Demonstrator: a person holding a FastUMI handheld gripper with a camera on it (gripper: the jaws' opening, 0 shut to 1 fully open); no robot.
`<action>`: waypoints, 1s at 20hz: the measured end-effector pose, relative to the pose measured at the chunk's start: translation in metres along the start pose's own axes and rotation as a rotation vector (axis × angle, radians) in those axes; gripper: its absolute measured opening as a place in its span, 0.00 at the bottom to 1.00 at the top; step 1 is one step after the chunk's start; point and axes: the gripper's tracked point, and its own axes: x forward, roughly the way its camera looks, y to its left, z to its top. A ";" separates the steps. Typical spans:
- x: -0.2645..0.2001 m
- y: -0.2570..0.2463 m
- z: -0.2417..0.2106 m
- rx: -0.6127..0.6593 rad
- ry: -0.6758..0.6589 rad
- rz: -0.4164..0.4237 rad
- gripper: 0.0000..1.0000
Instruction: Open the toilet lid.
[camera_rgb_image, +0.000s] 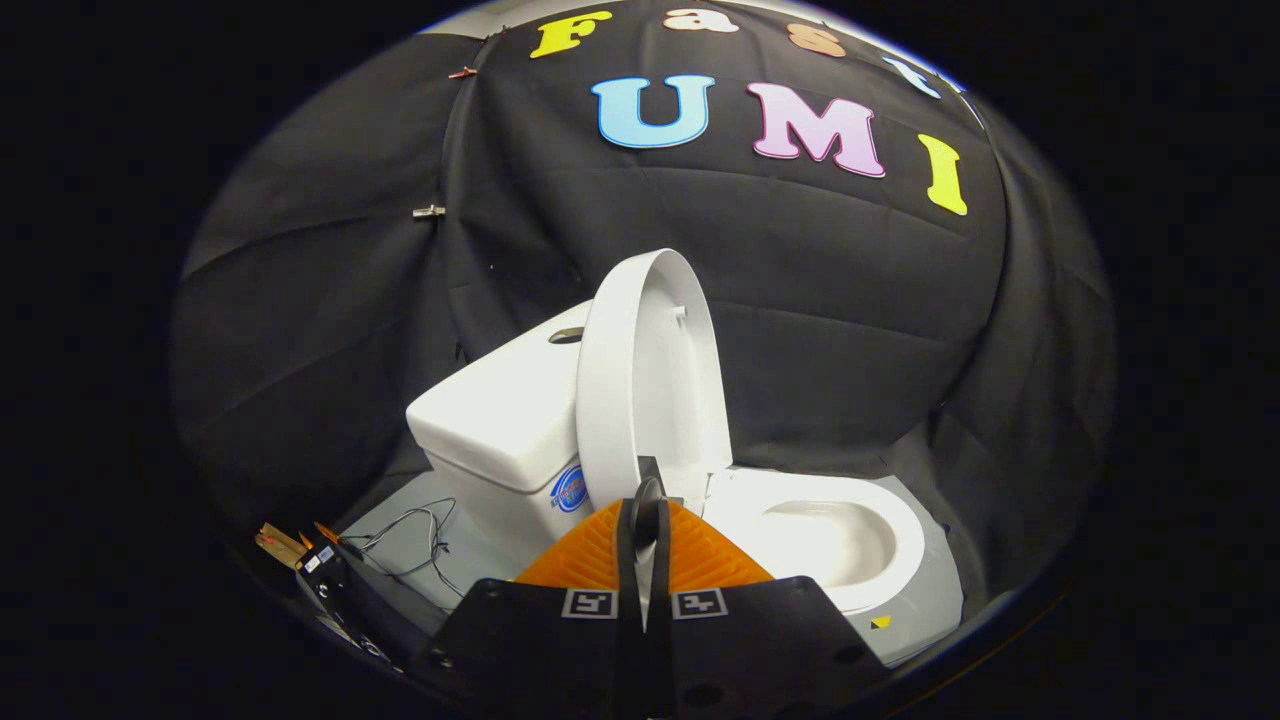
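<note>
A white toilet stands ahead of me against the black cloth wall. Its lid is raised upright and leans back on the white tank. The underside of the lid faces the open bowl and seat, which lie beyond my fingers to the right. My gripper is low in front of the lid's lower edge, near the hinge end. Its fingers are shut together with only a thin sliver of white showing between them. I see nothing held between them.
The toilet sits on a grey floor panel. Thin black cables trail on the floor left of the tank, beside some small cardboard pieces. The cloth wall closes in behind and on both sides.
</note>
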 end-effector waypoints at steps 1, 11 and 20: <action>0.003 0.000 -0.003 -0.002 0.001 0.001 0.05; -0.074 -0.027 0.048 0.044 -0.144 0.052 0.98; -0.193 -0.105 0.109 0.053 -0.369 -0.040 0.99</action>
